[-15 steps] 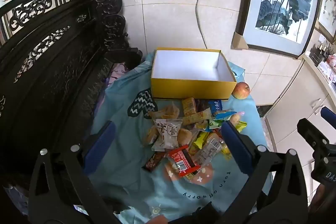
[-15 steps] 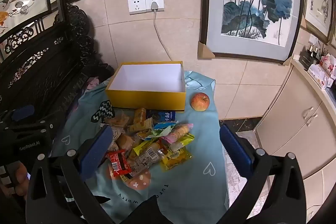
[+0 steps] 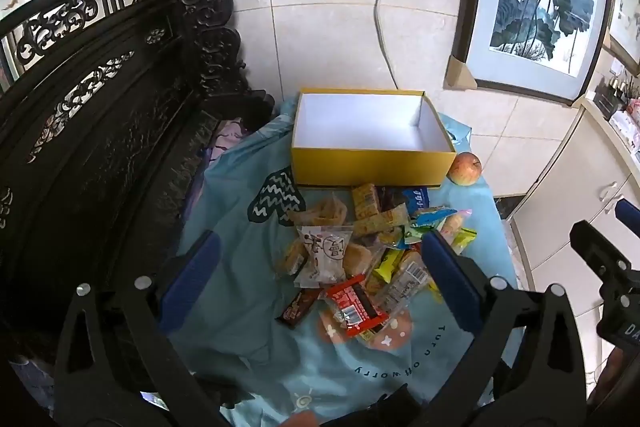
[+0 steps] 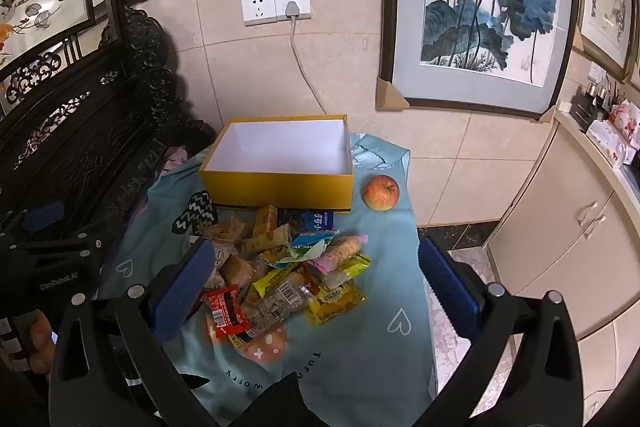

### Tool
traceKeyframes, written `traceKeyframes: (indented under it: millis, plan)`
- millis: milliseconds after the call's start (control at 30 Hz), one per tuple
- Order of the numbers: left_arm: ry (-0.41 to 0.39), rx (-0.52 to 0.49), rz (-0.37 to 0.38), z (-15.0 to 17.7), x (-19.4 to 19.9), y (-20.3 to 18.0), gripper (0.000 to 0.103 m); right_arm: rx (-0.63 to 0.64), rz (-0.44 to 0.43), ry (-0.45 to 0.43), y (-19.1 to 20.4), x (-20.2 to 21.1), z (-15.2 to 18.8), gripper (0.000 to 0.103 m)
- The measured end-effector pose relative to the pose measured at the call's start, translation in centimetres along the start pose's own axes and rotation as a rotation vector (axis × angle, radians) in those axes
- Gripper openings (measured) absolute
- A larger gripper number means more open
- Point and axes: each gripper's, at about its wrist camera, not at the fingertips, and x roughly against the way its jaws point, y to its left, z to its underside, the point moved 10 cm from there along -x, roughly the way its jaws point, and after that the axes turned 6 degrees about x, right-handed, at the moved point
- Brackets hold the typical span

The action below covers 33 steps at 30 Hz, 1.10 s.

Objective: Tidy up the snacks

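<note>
A: Where are the snacks at this moment?

B: The heap of small wrapped snack packets lies in the middle of the light blue printed cloth, just in front of the open yellow cardboard box with white inside. The box is empty and stands at the far edge of the cloth, I think to receive them.

A: And the round red-yellow apple?

B: Beside the right end of the box, apart from the heap.

A: Do the grippers hold something?

B: No. The left gripper and the right gripper both hang above the heap, tilted down, jaws spread wide with nothing between them. It seems they are ready to choose a first packet.
</note>
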Motion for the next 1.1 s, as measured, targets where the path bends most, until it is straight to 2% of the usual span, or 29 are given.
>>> traceKeyframes:
  millis: [433, 633, 867, 1100]
  plan:
    - [0.003, 0.024, 0.019, 0.1, 0.1, 0.6, 0.101, 0.011, -0.01, 0.004, 0.7, -0.5, 0.3, 0.102]
    - [-0.035, -0.04, -0.026, 0.6, 0.9, 0.1, 0.101, 0.009, -0.01, 0.001, 0.7, -0.4, 0.3, 0.102]
    - [0.05, 0.037, -0.002, 1.3, -0.3, 1.7, 0.101, 0.008, -0.009, -0.003, 0.9, -0.3, 0.4, 0.102]
    - [0.052, 0.039, -0.003, 1.5, -0.5, 1.8, 0.101, 0.007, -0.007, -0.002, 1.0, -0.3, 0.5, 0.102]
